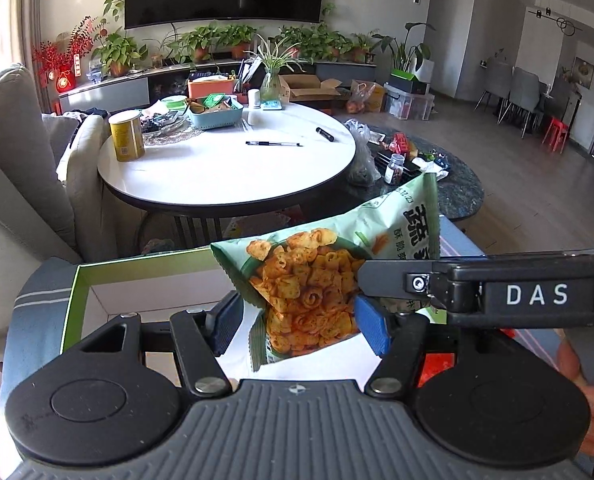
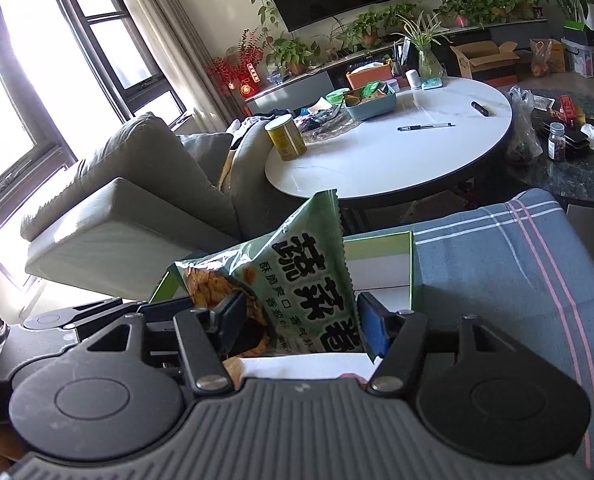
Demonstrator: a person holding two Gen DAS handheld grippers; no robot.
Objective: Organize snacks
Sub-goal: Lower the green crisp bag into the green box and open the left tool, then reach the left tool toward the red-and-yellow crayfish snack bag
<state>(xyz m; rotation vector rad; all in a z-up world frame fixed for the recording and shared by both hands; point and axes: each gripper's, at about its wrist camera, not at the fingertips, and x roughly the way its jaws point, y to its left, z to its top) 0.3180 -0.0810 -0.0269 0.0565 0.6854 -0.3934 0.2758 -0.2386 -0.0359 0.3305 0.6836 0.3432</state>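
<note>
A green snack bag (image 1: 305,292) printed with orange crisps hangs tilted over an open green-rimmed box (image 1: 137,262) with a white inside. My left gripper (image 1: 297,326) is shut on the bag's lower part, and its blue pad presses the bag's right side. The right gripper's black housing marked DAS (image 1: 533,294) reaches in from the right and meets the same bag. In the right wrist view the bag (image 2: 309,280) fills the space between my right gripper's (image 2: 301,322) pads, above the box (image 2: 411,268). Both grippers grip it.
The box rests on a blue striped cloth (image 2: 497,260). Beyond it stands a round white table (image 1: 225,168) with a yellow can (image 1: 127,136), a basket and pens. A grey sofa (image 2: 117,216) is on the left and a cluttered dark table (image 1: 457,196) on the right. A hand (image 1: 593,400) shows lower right.
</note>
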